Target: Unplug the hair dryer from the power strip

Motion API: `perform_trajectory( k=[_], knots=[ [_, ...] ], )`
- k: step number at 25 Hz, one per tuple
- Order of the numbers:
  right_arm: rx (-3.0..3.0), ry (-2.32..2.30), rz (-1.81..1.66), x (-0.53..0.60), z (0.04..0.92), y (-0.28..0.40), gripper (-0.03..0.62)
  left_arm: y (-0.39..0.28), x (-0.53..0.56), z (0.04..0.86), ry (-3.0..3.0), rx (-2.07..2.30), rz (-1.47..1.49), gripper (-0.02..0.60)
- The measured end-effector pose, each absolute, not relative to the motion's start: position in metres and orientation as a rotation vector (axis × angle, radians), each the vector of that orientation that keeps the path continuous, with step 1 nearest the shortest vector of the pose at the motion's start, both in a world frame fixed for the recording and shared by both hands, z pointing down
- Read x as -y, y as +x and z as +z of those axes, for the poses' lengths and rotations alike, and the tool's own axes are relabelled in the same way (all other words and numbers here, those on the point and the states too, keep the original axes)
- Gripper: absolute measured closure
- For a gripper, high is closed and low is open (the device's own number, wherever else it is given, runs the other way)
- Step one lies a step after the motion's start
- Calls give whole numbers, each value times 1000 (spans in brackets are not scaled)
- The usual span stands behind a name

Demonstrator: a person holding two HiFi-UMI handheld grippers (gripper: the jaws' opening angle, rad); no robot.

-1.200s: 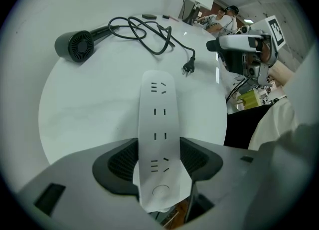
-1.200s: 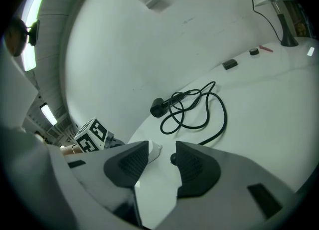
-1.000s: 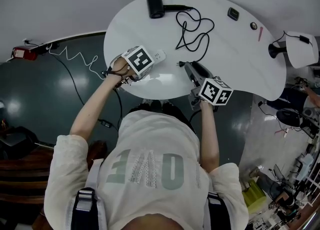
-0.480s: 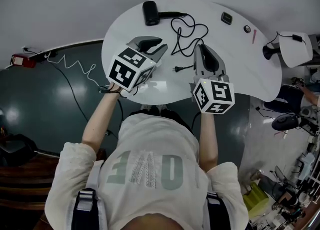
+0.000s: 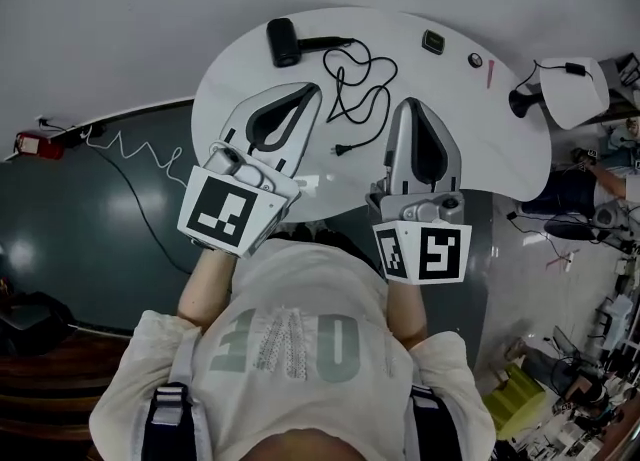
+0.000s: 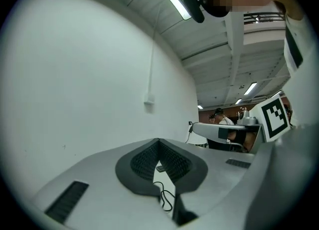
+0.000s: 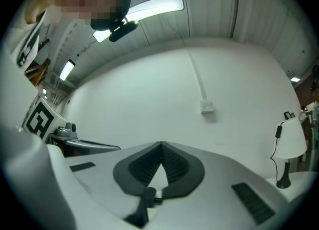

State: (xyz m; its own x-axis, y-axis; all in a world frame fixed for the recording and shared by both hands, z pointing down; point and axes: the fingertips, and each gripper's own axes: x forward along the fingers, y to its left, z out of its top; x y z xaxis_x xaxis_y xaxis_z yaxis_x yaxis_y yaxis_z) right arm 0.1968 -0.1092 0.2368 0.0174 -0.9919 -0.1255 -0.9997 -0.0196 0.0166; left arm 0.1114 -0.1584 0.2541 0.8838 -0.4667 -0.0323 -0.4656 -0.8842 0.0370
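The black hair dryer (image 5: pixel 283 41) lies at the far side of the white table (image 5: pixel 490 139). Its cord (image 5: pixel 358 77) loops toward me and ends in a loose plug (image 5: pixel 343 150) on the tabletop. My left gripper (image 5: pixel 311 89) and right gripper (image 5: pixel 410 104) are raised high over the table's near edge, side by side and pointing level. Both have just closed and are shut on nothing. The left gripper view shows its tips (image 6: pixel 158 140) meeting, with the cord (image 6: pixel 167 200) below. In the right gripper view the tips (image 7: pixel 161 144) touch above a dark object. No power strip shows.
A white lamp (image 5: pixel 572 89) stands off the table's right end. On the far right of the table lie a small dark box (image 5: pixel 433 42), a round item (image 5: pixel 475 60) and a pink pen (image 5: pixel 490 74). A dark round surface (image 5: pixel 90 219) at left carries a white coiled cable (image 5: pixel 140 144).
Both grippers have lifted from the tabletop toward the camera and tipped from pointing down to level. Their jaws went from open to shut. The white power strip by the left gripper is now out of sight.
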Motion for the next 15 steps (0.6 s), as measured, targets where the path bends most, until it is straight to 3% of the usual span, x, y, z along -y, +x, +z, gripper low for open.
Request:
perform_trajectory(
  k=[15],
  knots=[
    [-2178,-2245,174,104,239,194,591,108,159,224,3014,790,-202,577]
  ],
)
